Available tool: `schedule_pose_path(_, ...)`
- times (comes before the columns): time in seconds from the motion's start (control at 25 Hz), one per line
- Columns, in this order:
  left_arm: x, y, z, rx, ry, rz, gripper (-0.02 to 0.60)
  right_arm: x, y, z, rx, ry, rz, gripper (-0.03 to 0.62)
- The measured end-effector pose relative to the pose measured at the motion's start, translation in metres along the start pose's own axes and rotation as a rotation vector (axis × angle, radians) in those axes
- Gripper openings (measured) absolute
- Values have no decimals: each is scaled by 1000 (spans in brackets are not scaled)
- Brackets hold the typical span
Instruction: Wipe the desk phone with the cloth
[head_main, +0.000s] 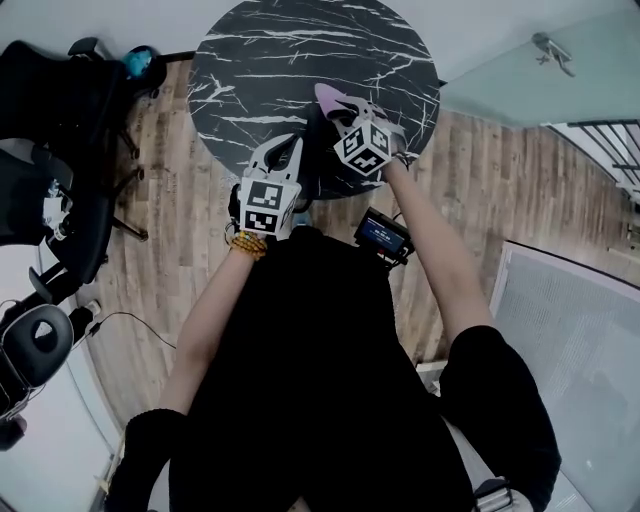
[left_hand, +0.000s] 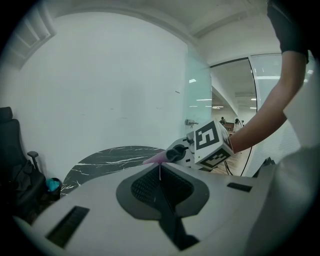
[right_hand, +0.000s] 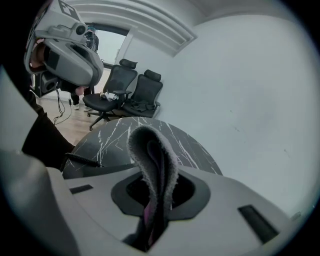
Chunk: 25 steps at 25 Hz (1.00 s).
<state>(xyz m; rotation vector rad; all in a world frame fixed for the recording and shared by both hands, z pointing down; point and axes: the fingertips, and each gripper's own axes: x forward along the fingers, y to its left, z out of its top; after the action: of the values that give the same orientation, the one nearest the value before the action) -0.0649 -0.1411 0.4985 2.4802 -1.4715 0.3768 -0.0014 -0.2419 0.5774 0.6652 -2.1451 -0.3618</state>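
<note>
— What's the room?
— Wood floor (head_main: 480, 190), a white wall, and a round black marble counter (head_main: 260, 60). Black chairs (head_main: 60, 110) stand off the counter's left side.
— And the phone?
— The phone (head_main: 318, 160) is a dark shape at the counter's near edge, between the two tools. Its coiled cord (right_hand: 82, 161) shows in the right gripper view.
— The tools?
— The right tool (head_main: 345, 112) is clamped on a lilac cloth (head_main: 330, 97), which loops up out of its jaws above the counter's near part. I can't tell whether the cloth touches the phone. The left tool (head_main: 288, 150) has its jaws pressed together with nothing between them, over the counter's near edge.
</note>
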Motion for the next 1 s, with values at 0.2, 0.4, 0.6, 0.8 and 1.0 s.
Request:
schedule_pose_path(0.2, 1, -2, -1, 2, 10, -11, 20, 18, 9, -7, 25, 39, 51, 60)
schedule_pose_path(0.4, -1, 0, -4, 6, 16, -10, 20, 27, 9, -12, 49, 64, 69, 60)
schedule_pose_path(0.6, -3, 4, -1, 10, 12, -8, 20, 20, -20, -3, 50, 34, -14, 60)
schedule_pose_path(0.8, -5, 9, -5, 13, 23, -3, 20, 18, -36, 13, -67, 21, -79, 60)
schedule_pose_path(1.0, -5, 9, -9, 10, 35, -6, 20, 22, -15, 14, -302, 53, -156, 58)
